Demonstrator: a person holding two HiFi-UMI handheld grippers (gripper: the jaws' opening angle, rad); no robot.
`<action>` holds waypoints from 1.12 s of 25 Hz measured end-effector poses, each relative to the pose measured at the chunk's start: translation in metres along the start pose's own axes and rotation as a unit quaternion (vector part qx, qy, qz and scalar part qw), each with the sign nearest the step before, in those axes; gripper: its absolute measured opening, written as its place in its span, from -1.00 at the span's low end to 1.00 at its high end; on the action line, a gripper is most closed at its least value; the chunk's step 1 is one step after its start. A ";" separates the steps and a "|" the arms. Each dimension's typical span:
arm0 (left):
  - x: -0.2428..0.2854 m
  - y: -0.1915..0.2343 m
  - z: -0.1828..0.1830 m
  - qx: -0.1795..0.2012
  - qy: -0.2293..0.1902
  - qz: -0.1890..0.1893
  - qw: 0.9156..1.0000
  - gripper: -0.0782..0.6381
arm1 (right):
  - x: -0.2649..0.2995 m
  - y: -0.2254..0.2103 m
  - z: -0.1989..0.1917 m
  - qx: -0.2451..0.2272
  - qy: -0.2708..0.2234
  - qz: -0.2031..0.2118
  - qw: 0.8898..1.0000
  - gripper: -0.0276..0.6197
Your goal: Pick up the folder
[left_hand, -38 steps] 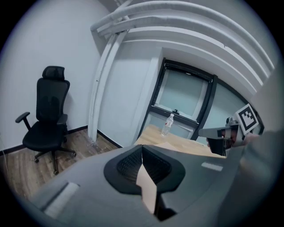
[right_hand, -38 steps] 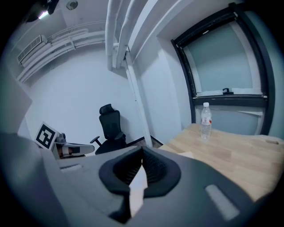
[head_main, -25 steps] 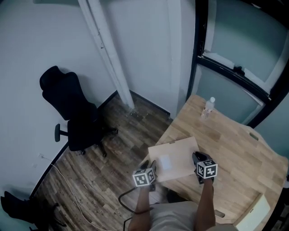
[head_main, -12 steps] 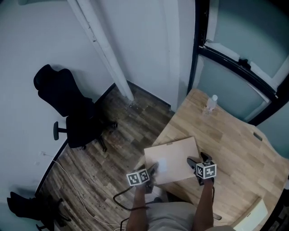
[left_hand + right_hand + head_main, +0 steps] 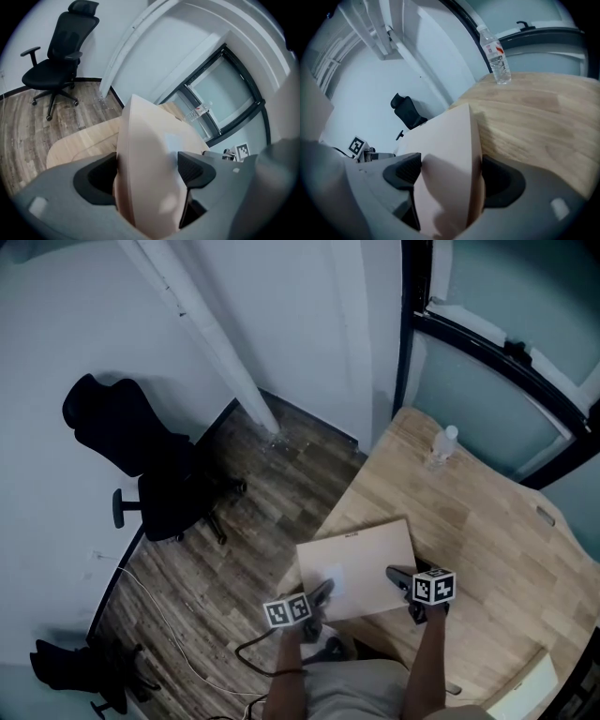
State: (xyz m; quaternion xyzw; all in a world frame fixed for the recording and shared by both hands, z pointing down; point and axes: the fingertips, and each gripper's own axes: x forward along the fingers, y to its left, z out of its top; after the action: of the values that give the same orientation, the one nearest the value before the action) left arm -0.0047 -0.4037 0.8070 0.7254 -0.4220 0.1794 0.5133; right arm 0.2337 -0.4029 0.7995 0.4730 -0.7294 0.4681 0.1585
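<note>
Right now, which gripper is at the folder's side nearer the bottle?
The right gripper, over the table; the left gripper hangs past its edge. Both have just been opening their jaws, folder between them.

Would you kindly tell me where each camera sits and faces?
Head view: on the person's head, looking steeply down at table, folder, forearms, left gripper, right gripper.
Left gripper view: on that gripper, facing the office chair; its jaws, just opened, straddle the folder.
Right gripper view: on that gripper, facing the bottle; jaws just opened around the folder.
Both gripper views share the folder and table.
</note>
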 end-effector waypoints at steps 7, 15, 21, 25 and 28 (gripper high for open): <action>0.002 0.000 0.000 -0.003 -0.019 0.015 1.000 0.31 | 0.002 -0.005 0.000 0.007 -0.002 0.006 1.000 0.32; -0.012 0.002 -0.010 -0.012 -0.043 0.029 0.999 0.31 | 0.002 0.012 0.003 -0.052 0.002 0.001 0.999 0.32; -0.046 -0.007 0.009 0.026 -0.081 0.036 0.996 0.31 | -0.020 0.040 0.019 -0.081 -0.037 0.003 0.996 0.32; -0.081 -0.023 0.040 0.049 -0.131 0.023 0.990 0.31 | -0.035 0.075 0.045 -0.112 -0.079 0.011 0.991 0.32; -0.105 -0.033 0.057 0.059 -0.169 0.011 0.984 0.31 | -0.051 0.102 0.070 -0.141 -0.107 0.021 0.984 0.32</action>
State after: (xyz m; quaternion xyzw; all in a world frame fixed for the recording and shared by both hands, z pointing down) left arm -0.0489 -0.4058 0.6910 0.7699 -0.4989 0.0844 0.3889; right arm 0.1882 -0.4215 0.6748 0.4782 -0.8104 0.3105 0.1348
